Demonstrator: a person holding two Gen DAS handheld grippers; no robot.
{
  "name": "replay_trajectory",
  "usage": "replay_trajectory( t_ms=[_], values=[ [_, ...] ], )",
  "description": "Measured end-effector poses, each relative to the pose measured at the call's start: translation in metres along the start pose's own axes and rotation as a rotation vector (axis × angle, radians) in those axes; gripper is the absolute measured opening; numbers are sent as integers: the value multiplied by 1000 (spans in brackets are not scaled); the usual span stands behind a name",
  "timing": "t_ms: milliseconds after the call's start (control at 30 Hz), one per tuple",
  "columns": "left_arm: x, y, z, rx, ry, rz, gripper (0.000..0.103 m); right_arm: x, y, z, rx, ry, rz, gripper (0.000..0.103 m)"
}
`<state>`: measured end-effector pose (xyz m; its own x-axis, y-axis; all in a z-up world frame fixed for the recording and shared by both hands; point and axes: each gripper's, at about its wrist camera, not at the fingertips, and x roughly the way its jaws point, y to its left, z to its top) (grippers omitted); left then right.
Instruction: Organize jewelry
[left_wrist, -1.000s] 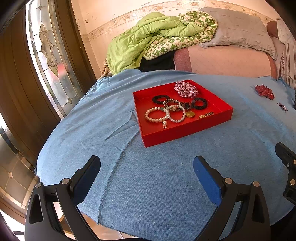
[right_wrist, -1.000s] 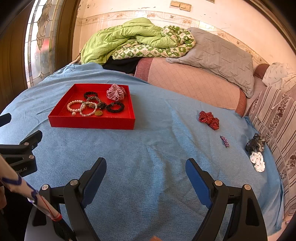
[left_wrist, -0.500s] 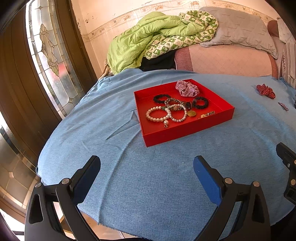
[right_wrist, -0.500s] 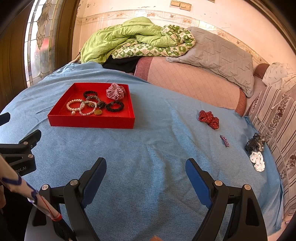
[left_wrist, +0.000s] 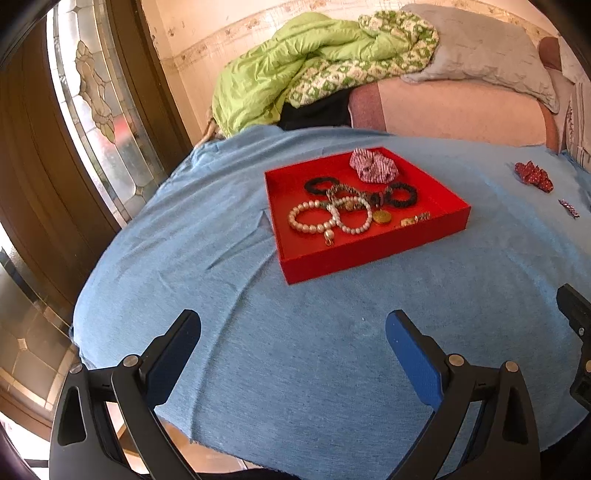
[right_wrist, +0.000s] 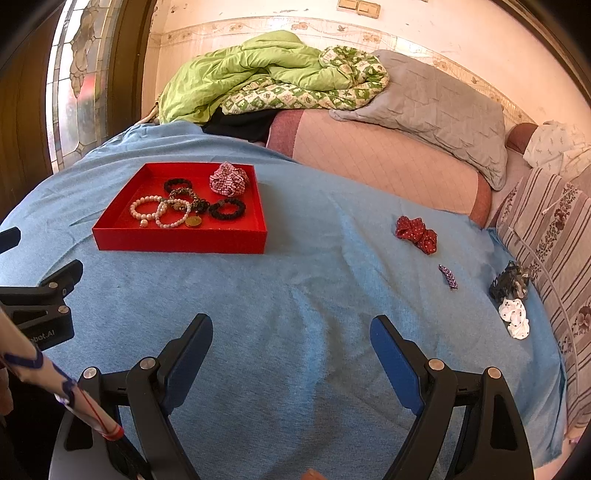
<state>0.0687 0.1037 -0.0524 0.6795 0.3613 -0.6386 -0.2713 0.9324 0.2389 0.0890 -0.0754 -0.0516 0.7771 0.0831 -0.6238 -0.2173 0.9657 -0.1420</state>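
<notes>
In the left wrist view, our left gripper (left_wrist: 293, 345) has its two blue fingers spread wide apart with nothing between them, and it hangs over the blue cloth (left_wrist: 314, 369) well short of the red tray (left_wrist: 373, 253). The tray is a shallow box with low walls, and it already holds a lot: two pearl bracelets (left_wrist: 328, 218) that touch each other, two black hair ties (left_wrist: 400, 194), a beaded chain tangled between them, a gold round charm (left_wrist: 381, 217), a small gold piece (left_wrist: 415, 219) and a red-and-white scrunchie (left_wrist: 373, 165) in the far corner. We think the pearls are hard, smooth and a bit slippery, so we would pinch them across the string, not on one bead. In the right wrist view, our right gripper (right_wrist: 291, 360) is also wide apart and holds nothing. Out on the cloth, well away from the tray, lie a red dotted scrunchie (right_wrist: 415, 234), a tiny purple clip (right_wrist: 448, 277), a dark scrunchie (right_wrist: 509, 282) and a white dotted one (right_wrist: 514, 317) just beside it. We think the scrunchies are soft, light and squishy, so we can grab a fat fold in the middle and they will not break. The little clip looks thin and flat, so it may be hard to get under, and we would nip it by its long sides.
</notes>
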Motion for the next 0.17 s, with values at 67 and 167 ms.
replay_trajectory(
  t_ms=[67,167],
  values=[
    [3,-4,2,-7,18,-34,100,3,-5,1,10,15,5,90],
    [10,-23,8,17,37,-162,100,13,-24,1,65,69,-4,90]
  ],
)
